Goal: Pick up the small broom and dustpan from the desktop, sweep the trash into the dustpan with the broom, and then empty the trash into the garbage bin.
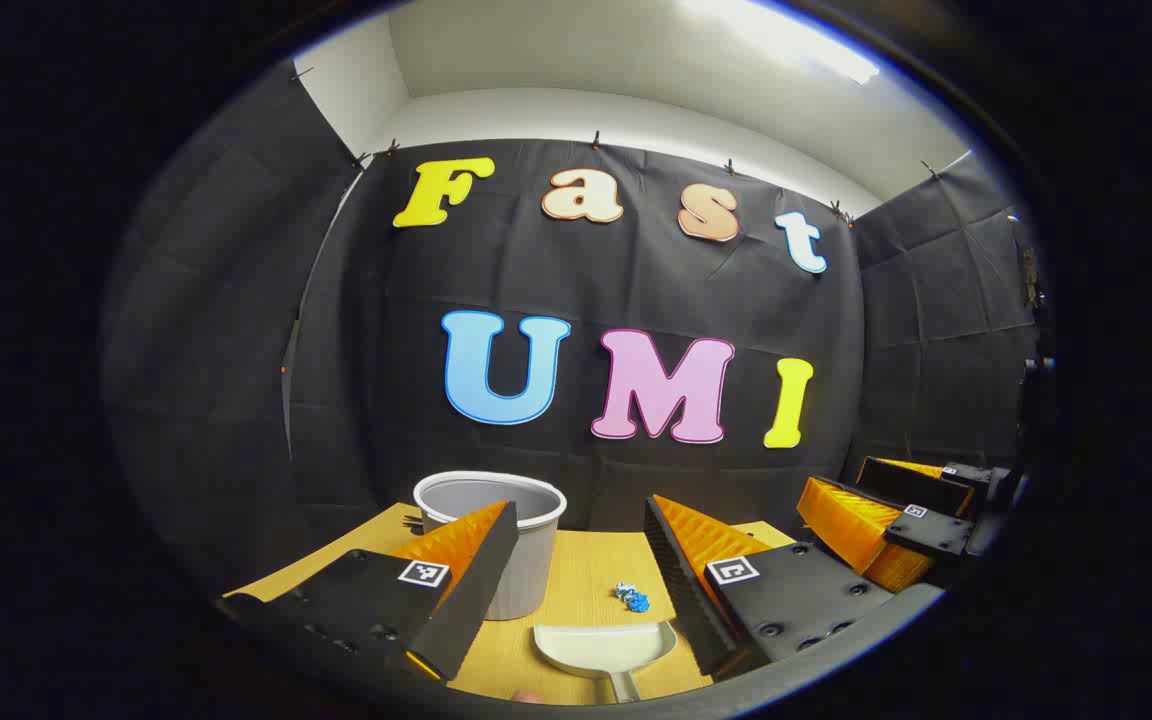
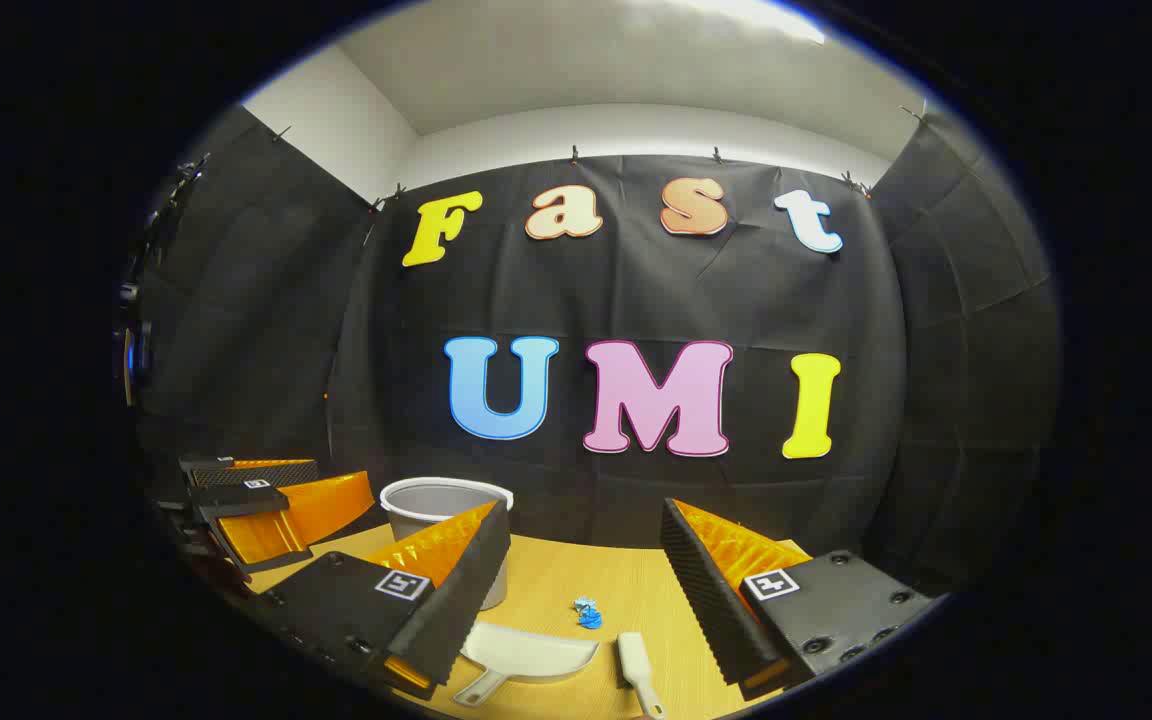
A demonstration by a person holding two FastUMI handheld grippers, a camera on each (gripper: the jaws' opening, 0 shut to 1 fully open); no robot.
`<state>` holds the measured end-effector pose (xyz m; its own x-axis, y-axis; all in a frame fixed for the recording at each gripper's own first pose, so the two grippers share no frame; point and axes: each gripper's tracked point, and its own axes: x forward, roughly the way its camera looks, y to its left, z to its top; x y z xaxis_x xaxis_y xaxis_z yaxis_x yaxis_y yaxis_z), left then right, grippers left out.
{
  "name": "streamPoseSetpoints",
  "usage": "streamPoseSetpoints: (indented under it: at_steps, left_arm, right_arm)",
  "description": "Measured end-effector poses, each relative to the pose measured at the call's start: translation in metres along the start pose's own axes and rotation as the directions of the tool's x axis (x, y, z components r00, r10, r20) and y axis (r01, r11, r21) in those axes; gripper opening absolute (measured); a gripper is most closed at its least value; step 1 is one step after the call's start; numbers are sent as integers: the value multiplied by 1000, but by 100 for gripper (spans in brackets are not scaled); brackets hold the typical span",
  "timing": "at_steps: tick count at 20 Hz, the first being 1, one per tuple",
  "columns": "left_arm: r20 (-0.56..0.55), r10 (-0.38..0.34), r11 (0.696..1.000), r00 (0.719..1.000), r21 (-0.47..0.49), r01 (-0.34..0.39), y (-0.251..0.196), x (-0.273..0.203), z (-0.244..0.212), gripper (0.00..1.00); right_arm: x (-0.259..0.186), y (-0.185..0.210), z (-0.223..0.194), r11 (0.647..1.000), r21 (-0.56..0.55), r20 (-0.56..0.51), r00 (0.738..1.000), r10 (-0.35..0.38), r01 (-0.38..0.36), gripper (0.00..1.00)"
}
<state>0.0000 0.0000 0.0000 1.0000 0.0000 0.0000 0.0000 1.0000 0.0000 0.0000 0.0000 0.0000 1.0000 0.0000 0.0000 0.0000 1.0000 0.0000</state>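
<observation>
A white dustpan (image 1: 604, 645) lies on the wooden desktop (image 1: 586, 570) just ahead of my left gripper (image 1: 581, 560), handle toward me; in the right gripper view the dustpan (image 2: 526, 655) sits low left of centre. A small white broom (image 2: 639, 672) lies beside it to the right, near my right gripper (image 2: 586, 560). A small blue crumpled scrap of trash (image 1: 632, 597) (image 2: 588, 612) rests beyond the dustpan. The grey garbage bin (image 1: 501, 540) (image 2: 446, 515) stands at the back left. Both grippers hover open above the desk with nothing between their fingers.
The right gripper (image 1: 886, 520) appears at the right edge of the left gripper view, and the left gripper (image 2: 256, 510) at the left edge of the right gripper view. The black booth wall rises right behind the desk's far edge.
</observation>
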Motion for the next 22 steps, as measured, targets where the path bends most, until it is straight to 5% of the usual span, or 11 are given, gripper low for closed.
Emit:
streamPoseSetpoints:
  at_steps: [8,9,10,11,13,22]
  left_arm:
    - [-10,-28,999,1000,16,28,-2,-1,-4,76]
    - [-12,-31,999,999,14,31,-3,-2,-4,76]
    - [-17,-29,1000,999,8,29,-3,-3,-8,76]
    - [-27,-29,1000,999,1,29,-2,-3,-9,76]
    - [-33,-28,1000,999,-2,28,-1,-3,-11,76]
    - [-10,-40,999,999,1,40,-6,-2,-6,77]
  right_arm:
    - [-5,-5,2,999,0,9,999,-32,32,98]
    - [-6,-4,3,999,2,15,999,-34,33,91]
    - [-7,-4,2,999,-3,17,999,-34,34,98]
    - [-7,-4,-1,999,-13,10,999,-33,33,91]
    - [-10,-4,-3,999,-19,3,999,-34,34,98]
    - [-10,-9,2,999,-8,17,999,-48,48,98]
